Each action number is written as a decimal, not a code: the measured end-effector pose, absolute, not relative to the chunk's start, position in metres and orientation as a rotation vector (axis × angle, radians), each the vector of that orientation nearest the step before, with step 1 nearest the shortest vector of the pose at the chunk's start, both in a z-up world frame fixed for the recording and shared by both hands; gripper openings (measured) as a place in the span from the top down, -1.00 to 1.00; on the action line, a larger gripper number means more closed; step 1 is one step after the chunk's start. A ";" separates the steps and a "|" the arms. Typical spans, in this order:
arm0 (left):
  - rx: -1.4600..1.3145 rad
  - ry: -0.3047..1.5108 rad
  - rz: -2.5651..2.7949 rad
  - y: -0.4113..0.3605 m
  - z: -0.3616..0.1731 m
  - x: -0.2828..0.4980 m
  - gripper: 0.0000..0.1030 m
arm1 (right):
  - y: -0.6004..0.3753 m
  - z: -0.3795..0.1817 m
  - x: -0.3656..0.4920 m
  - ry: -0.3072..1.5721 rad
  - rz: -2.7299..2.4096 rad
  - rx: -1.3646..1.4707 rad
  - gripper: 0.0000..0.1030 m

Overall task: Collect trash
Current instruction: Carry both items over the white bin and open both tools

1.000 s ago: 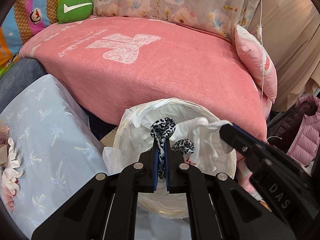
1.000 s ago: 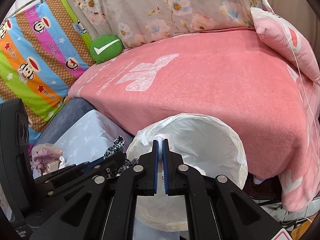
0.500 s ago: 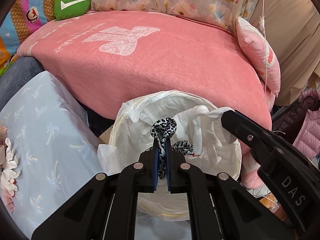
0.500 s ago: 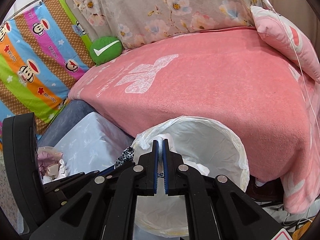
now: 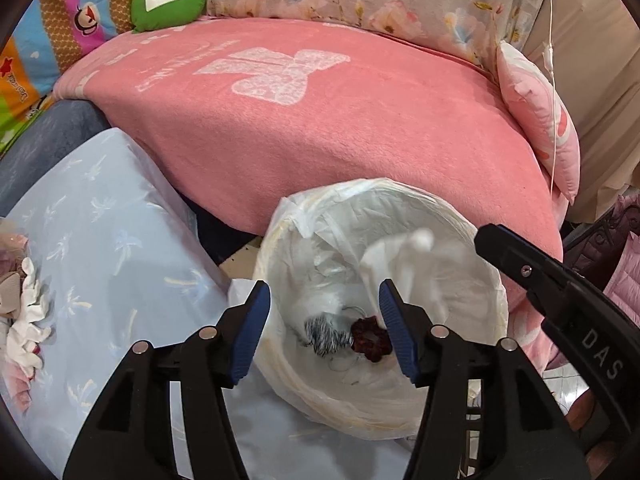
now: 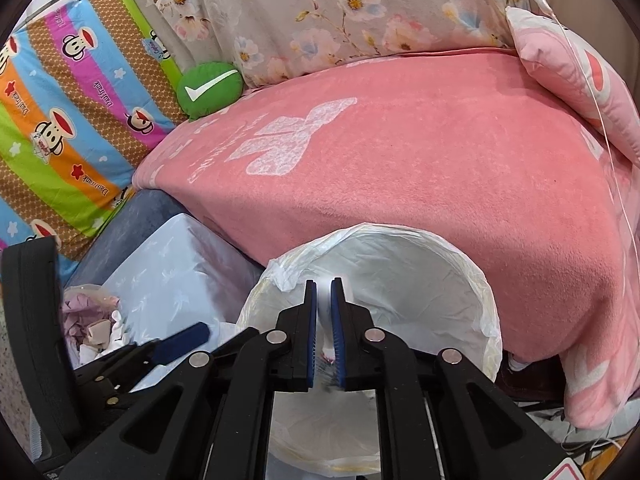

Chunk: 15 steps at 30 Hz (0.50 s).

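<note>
Left gripper (image 5: 324,320), lower centre of its view: jaws have just been opening and stand wide, nothing between them. Directly beyond, inside the white-lined bin (image 5: 480,280), lie a black-and-white patterned fabric piece (image 5: 324,334) and a dark red scrunchie (image 5: 370,338), touching, on the liner floor.

Right gripper (image 6: 323,320), lower centre of its view: jaws have just been opening by a little, the gap narrow; a blurred white tissue (image 5: 404,264) shows just past its tip over the bin, and whether the pads grip it cannot be told.

Judgement: all three are light, soft and crushable; pinch at a bunched fold.

Far left, more crumpled trash (image 6: 98,326) rests on the pale blue surface (image 5: 100,240). Behind, a pink blanket (image 5: 340,132).
</note>
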<state>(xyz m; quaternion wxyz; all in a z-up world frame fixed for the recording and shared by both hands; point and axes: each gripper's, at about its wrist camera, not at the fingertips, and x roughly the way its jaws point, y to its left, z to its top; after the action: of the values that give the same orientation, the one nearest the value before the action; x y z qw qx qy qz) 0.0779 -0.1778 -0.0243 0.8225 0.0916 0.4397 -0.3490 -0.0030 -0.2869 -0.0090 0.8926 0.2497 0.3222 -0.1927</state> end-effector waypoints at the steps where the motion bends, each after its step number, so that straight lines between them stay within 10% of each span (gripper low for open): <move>1: 0.197 0.934 -0.737 -0.176 -0.024 0.079 -0.11 | -0.287 -0.009 -0.003 0.670 -0.400 0.518 0.81; 15: 0.151 0.913 -0.656 -0.140 -0.020 0.090 -0.13 | -0.268 -0.002 0.002 0.679 -0.361 0.504 0.42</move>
<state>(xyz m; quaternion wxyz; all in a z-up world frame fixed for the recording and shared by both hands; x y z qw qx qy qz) 0.0898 -0.1396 -0.0203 0.8434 0.0715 0.4325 -0.3106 0.0016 -0.2677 -0.0024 0.8963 0.2432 0.3274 -0.1742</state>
